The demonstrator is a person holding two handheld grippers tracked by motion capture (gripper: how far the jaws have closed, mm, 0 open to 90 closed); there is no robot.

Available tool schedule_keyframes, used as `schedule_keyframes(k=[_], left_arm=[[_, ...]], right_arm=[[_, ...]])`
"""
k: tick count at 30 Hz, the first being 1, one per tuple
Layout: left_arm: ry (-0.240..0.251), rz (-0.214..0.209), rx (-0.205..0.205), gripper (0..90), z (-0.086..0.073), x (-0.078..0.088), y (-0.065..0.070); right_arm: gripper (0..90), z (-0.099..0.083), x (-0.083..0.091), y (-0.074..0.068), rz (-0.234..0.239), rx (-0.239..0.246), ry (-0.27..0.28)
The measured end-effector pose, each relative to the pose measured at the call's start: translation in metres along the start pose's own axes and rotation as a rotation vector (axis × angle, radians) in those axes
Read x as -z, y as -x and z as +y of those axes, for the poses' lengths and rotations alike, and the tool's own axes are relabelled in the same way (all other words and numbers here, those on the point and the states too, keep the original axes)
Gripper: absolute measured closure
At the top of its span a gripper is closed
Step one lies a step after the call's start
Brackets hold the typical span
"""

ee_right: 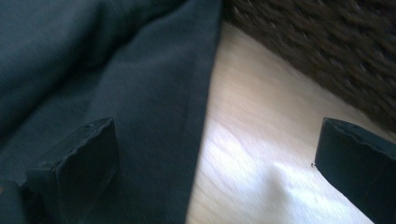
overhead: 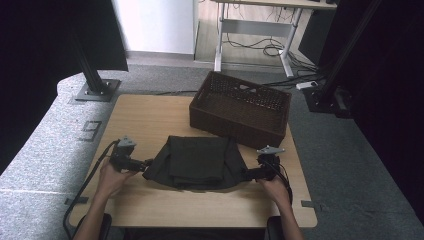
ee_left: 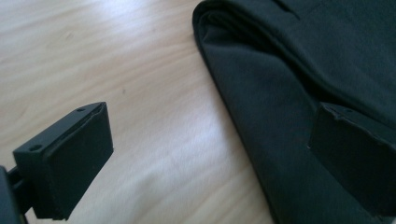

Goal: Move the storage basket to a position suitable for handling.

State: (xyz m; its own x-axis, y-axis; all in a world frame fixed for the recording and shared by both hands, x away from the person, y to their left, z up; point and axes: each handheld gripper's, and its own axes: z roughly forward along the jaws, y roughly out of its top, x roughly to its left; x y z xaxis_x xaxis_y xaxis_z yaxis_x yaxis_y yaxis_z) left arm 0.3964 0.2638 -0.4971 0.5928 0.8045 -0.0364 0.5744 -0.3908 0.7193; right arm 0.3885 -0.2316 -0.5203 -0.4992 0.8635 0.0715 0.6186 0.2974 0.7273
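Observation:
A folded black garment (overhead: 197, 161) lies in the middle of the wooden table (overhead: 150, 120), near the front. My left gripper (overhead: 148, 163) is at the garment's left edge, its jaws open. In the left gripper view one jaw is over bare wood and the other over the black cloth (ee_left: 299, 84). My right gripper (overhead: 247, 174) is at the garment's right edge, also open. In the right gripper view one jaw is over the cloth (ee_right: 116, 74), the other over bare wood near the basket (ee_right: 327, 42). Neither holds the cloth.
A dark brown wicker basket (overhead: 240, 107) stands at the back right of the table, just behind the garment. Black frame posts (overhead: 92, 75) rise at the left and right of the table. Cables trail from both grippers.

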Motion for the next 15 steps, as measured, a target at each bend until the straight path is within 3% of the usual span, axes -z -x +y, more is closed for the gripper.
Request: schedule_keyframes(k=[4,10,15], left_arm=[[-0.011,0.000,-0.032,0.0,0.019,-0.012,0.004],[-0.007,-0.014,-0.031,0.0,0.035,-0.025,0.007],[-0.028,-0.015,-0.064,0.0,0.053,-0.045,0.014]], right_arm=[[0.0,0.012,-0.006,-0.006,0.015,0.008,0.004],[0.0,0.028,-0.017,-0.018,0.032,0.035,-0.004],[0.0,0.044,-0.028,-0.026,0.031,0.054,-0.016]])
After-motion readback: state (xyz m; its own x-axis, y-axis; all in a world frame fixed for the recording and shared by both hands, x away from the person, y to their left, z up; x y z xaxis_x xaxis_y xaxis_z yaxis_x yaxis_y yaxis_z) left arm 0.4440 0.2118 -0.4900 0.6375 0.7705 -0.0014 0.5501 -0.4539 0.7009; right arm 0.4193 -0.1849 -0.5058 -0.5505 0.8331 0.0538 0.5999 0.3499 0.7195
